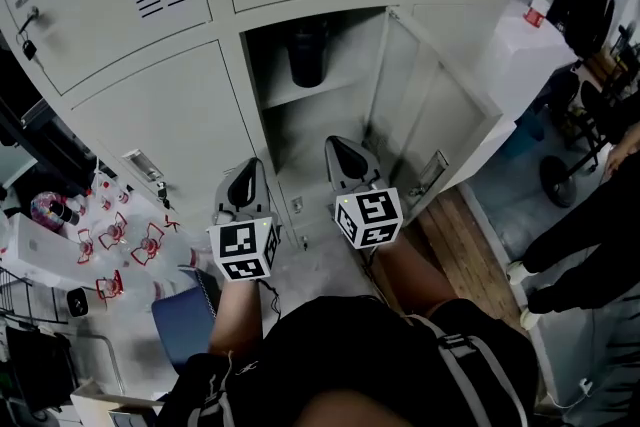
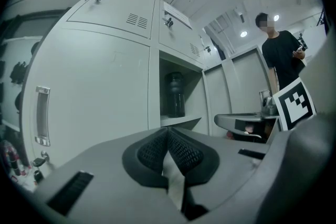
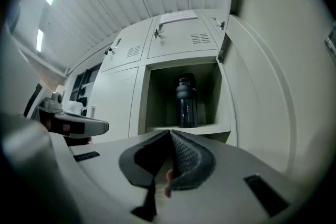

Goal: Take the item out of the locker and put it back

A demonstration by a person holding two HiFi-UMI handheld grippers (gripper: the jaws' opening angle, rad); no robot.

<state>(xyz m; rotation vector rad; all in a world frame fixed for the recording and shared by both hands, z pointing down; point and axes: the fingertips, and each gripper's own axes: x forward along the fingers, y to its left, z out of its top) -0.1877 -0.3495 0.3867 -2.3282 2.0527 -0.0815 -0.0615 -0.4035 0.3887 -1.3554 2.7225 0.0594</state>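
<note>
Right hand-held gripper [image 3: 170,132] closed, empty

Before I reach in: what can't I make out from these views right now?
- Cap of the dark plastic bottle: head view, lost in shadow under the locker opening's top edge.
- Bottle's label and contents: every view, too dark and small.
- Locker space below the pale shelf: gripper views, hidden behind the left gripper and right gripper.

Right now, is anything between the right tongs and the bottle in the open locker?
Nothing visible. The door is swung wide to the right, and the bottle stands alone on the shelf, straight ahead of the right tongs. Those tongs are shut and empty.
</note>
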